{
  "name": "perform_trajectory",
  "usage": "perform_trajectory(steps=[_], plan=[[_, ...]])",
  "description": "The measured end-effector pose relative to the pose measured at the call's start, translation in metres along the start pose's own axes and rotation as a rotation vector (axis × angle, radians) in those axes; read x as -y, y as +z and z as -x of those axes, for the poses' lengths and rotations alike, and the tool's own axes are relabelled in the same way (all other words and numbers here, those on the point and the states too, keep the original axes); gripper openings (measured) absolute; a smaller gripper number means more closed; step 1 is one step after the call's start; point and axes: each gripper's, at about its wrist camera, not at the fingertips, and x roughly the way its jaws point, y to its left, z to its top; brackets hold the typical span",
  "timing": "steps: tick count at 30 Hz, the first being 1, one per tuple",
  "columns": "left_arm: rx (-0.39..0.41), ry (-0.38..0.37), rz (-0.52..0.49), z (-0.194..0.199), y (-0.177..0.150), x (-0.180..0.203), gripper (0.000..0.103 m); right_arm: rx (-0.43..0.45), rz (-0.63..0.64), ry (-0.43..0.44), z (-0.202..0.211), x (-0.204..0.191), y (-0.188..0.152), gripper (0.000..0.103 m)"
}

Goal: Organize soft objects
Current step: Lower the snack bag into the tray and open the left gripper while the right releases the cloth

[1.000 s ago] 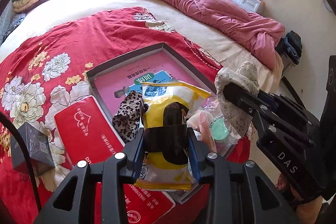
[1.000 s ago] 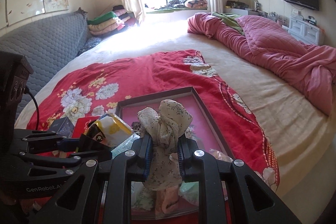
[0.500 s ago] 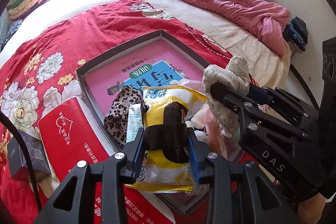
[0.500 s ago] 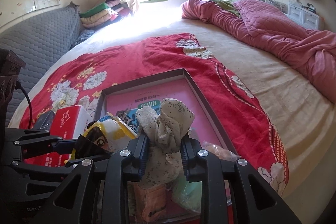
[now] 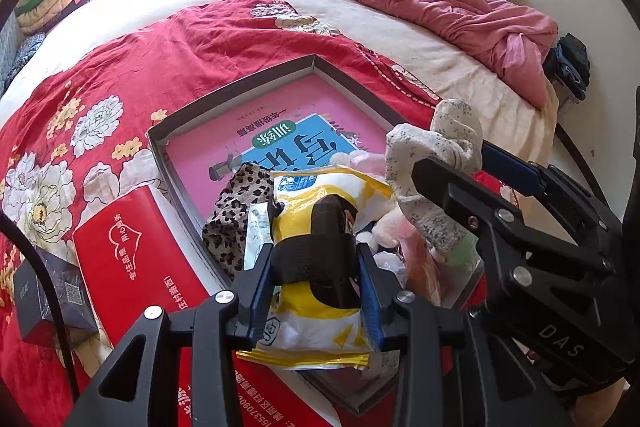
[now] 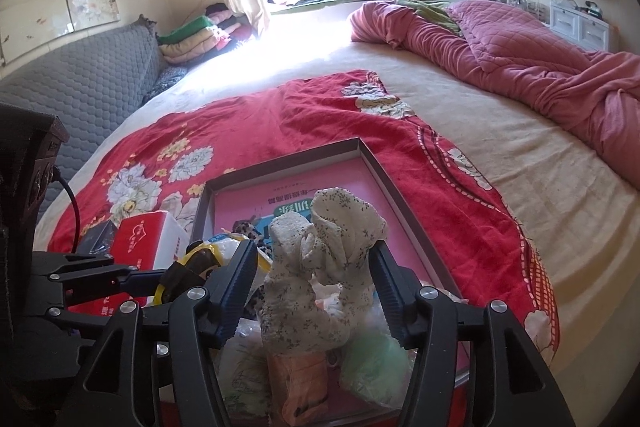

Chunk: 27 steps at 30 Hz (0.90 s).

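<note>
Through my left wrist camera, my left gripper (image 5: pixel 318 277) is clamped on the yellow snack bag (image 5: pixel 320 259), whose long axis runs straight away from me along the fingers, hanging over the near end of the grey tray (image 5: pixel 240 87) and a leopard-print cloth (image 5: pixel 236 203) lying inside it. My right gripper comes in from the right here, and the speckled cloth (image 5: pixel 436 155) sits in it above the tray's right side. Through my right wrist camera, my right gripper (image 6: pixel 312 287) has its fingers spread wide either side of that speckled cloth (image 6: pixel 324 259); the cloth stands upright between them, and I cannot tell whether either pad presses it. I judge the tray's bare pink floor, straight ahead of both grippers, to be the place to set things.
</note>
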Motion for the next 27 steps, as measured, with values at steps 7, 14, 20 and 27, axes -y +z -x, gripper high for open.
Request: perform_trajectory(steps=[7, 14, 20, 27], plan=[[0.004, 0.012, -0.006, 0.002, -0.002, 0.001, 0.042, 0.043, -0.027, 0.011, 0.011, 0.003, 0.003, 0.069], [0.005, 0.014, -0.005, 0.002, -0.002, 0.0, 0.044, 0.06, -0.029, -0.003, 0.018, 0.004, 0.003, 0.07], [0.009, 0.001, -0.012, 0.005, -0.003, 0.002, 0.052, 0.079, -0.042, -0.024, 0.028, 0.005, 0.004, 0.071], [0.023, -0.009, -0.016, 0.013, -0.006, 0.004, 0.063, 0.092, -0.044, -0.048, 0.04, 0.005, 0.003, 0.073]])
